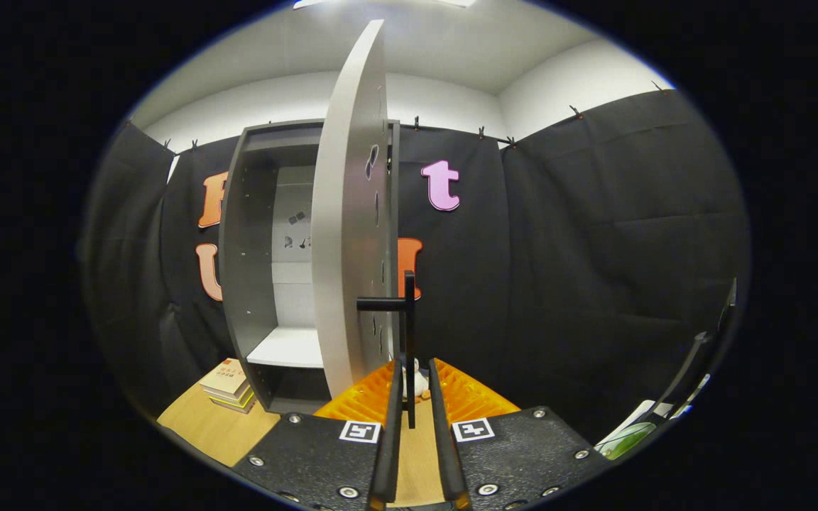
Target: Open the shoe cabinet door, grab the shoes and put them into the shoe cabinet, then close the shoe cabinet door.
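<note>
The grey shoe cabinet [253, 270] stands against the black cloth wall, its inside open, with a white shelf [288, 348] low down. Its door [348, 234] is swung out towards me and I see it nearly edge-on. The black door handle [409, 333] hangs upright and its lower end runs down between my fingers. My gripper [415, 369] is only narrowly apart around the handle, which lies close to the left finger [393, 397], with a gap showing on the right side. A small white thing [420, 383] lies on the floor just beyond the fingertips; I cannot tell what it is.
A stack of books [228, 387] lies on the wooden floor [217, 426] by the cabinet's left foot. To the right stands a black frame [693, 369] with a green and white object [625, 438] at its base. Black cloth closes off the back and right.
</note>
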`<state>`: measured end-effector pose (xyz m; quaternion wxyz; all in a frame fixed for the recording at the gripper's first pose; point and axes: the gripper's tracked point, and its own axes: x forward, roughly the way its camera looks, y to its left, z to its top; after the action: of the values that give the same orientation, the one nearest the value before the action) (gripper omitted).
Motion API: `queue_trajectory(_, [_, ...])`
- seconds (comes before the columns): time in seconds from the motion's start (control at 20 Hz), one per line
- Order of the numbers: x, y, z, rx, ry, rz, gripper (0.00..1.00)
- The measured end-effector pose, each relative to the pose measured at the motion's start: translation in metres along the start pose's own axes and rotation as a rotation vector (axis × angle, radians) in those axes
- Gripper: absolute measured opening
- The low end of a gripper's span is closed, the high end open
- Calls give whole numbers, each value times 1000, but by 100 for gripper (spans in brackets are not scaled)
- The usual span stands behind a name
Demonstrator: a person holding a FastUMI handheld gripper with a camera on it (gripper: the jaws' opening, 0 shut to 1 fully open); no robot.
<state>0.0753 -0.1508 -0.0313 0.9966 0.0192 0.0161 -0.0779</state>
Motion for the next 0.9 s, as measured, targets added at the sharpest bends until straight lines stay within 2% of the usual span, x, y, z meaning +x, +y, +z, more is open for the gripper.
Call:
queue_trajectory(0.6, [-27, -31, 10, -42, -27, -51, 46])
queue_trajectory(0.75, [-32, -44, 11, -51, -38, -84, 49])
queue_trajectory(0.9, [-41, -48, 13, -35, -38, -81, 50])
